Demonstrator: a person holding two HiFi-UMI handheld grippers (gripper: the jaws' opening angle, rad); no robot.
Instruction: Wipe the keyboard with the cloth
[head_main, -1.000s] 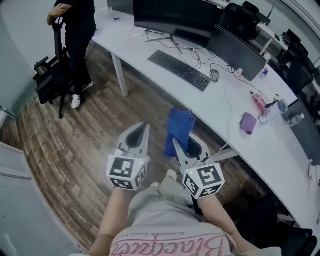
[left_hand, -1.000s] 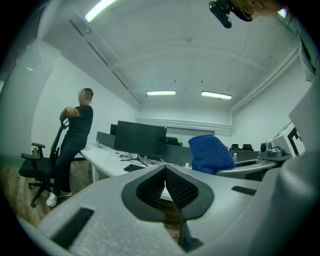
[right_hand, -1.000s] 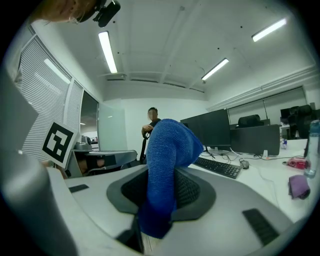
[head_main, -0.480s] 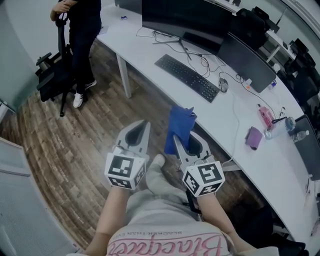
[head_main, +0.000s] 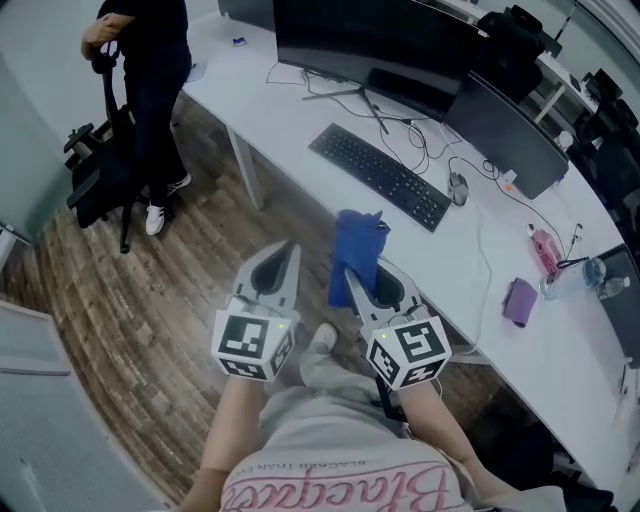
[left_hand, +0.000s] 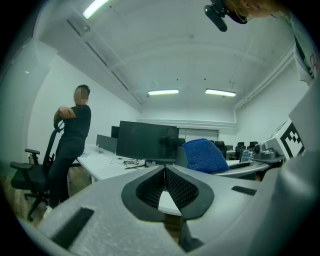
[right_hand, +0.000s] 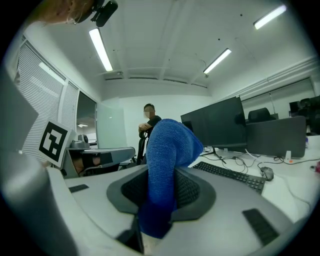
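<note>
Cloth (head_main: 357, 255), blue and folded, stands pinched upright in the right gripper (head_main: 352, 282), carried ready for wiping, I'd say. The left gripper (head_main: 290, 252) is closed on nothing. The keyboard (head_main: 380, 176) lies ahead on the bench (head_main: 440, 265), toward its near edge and well apart from both.

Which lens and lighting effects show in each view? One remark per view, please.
Head view: fisheye bows the long white desk into an arc; light is even. Left gripper view: dark rounded corners, bright ceiling strip lights, a mosaic over the standing person's face. Right gripper view: the long ceiling tube light glares white; the blue knitted cloth looms large up close.
</note>
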